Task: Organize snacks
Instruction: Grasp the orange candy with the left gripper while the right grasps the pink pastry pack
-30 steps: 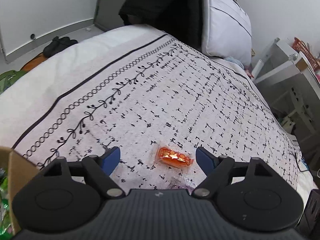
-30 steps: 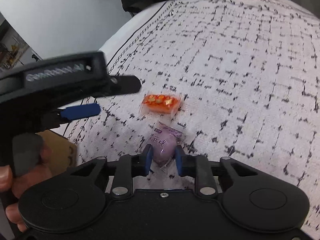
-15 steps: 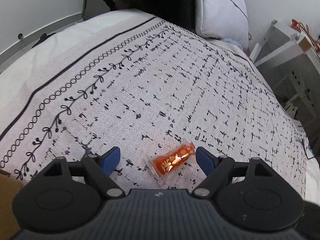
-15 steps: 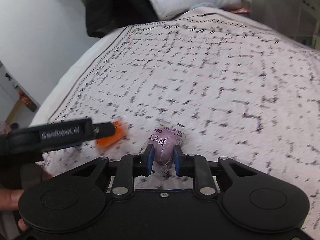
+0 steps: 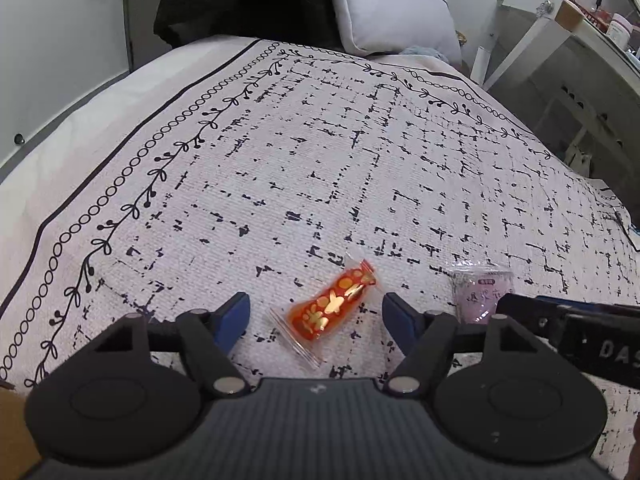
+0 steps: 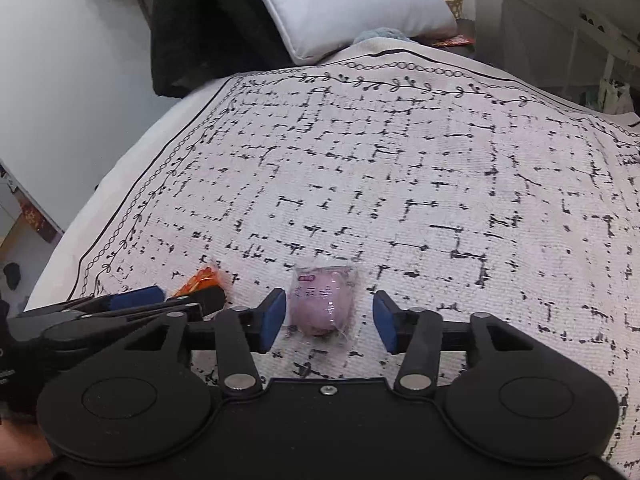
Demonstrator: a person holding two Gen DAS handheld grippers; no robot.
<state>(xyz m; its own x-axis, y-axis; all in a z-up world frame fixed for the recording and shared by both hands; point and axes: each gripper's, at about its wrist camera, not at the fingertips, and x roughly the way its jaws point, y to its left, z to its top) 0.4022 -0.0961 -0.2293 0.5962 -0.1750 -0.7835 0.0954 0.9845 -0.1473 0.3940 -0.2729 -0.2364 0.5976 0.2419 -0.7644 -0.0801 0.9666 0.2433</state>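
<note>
An orange snack packet with gold print (image 5: 332, 308) lies on the patterned bedspread (image 5: 320, 160) between the blue pads of my open left gripper (image 5: 316, 314); it is not gripped. A purple snack in a clear wrapper (image 6: 323, 300) lies on the bedspread between the pads of my open right gripper (image 6: 330, 320), closer to the left pad. The purple snack also shows in the left wrist view (image 5: 482, 294), beside the right gripper's finger. In the right wrist view the orange packet (image 6: 202, 278) pokes out behind the left gripper's fingers (image 6: 136, 298).
A grey pillow (image 5: 390, 4) and dark clothing (image 5: 248, 0) lie at the head of the bed. A white desk with clutter (image 5: 568, 24) stands to the right. A cardboard box corner (image 5: 12, 432) shows at lower left.
My right gripper has opened and let go of the purple snack, which now lies on the bedspread. My left gripper has moved closer around the orange packet. Both views swung toward the pillow.
</note>
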